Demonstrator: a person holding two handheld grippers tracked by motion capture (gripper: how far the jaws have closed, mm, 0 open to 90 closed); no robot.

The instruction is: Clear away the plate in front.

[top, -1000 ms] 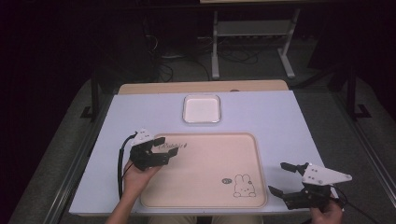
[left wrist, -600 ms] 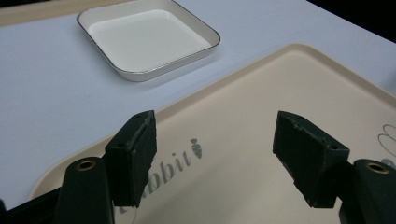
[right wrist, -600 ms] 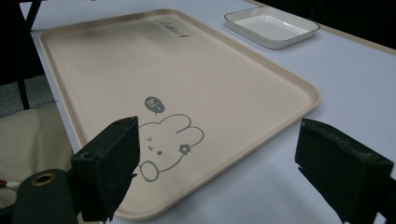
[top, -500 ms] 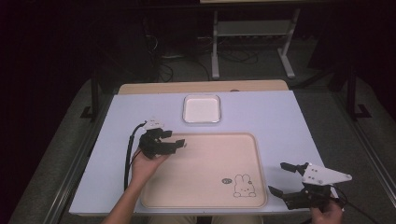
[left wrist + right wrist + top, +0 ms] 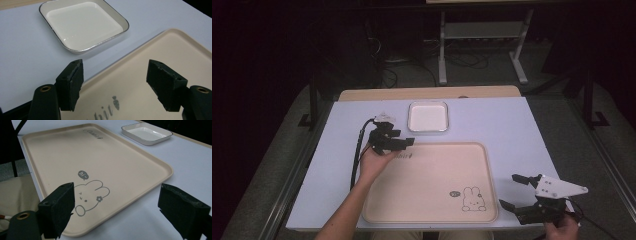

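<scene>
High view: left claw (image 5: 404,142) hovering over the far-left corner of the beige tray (image 5: 432,200), jaws spread and gripping nothing, aimed toward the small white dish (image 5: 427,117). Dish sitting on the worktop (image 5: 512,125) just beyond the tray's far edge, apart from it. Right claw (image 5: 512,192) resting off the tray's near-right corner, beside the printed rabbit (image 5: 473,198), jaws likewise parted and bare.

Left gripper view: looking between two black pads (image 5: 72,83) spread wide, hanging above the tray's corner (image 5: 160,57), with the dish (image 5: 83,23) lying ahead past the tray's rim and nothing inside it.

Right gripper view: jaws standing apart over the tray's near edge (image 5: 100,160), the dish (image 5: 146,131) lying far off beyond the tray's opposite end.

Judging the dish: probably enamel or glazed, so stiff, light, smooth and slippery, likely to chip if dropped. Best pinching one raised side wall at its middle, one pad inside, one outside, rather than spanning the whole dish.
</scene>
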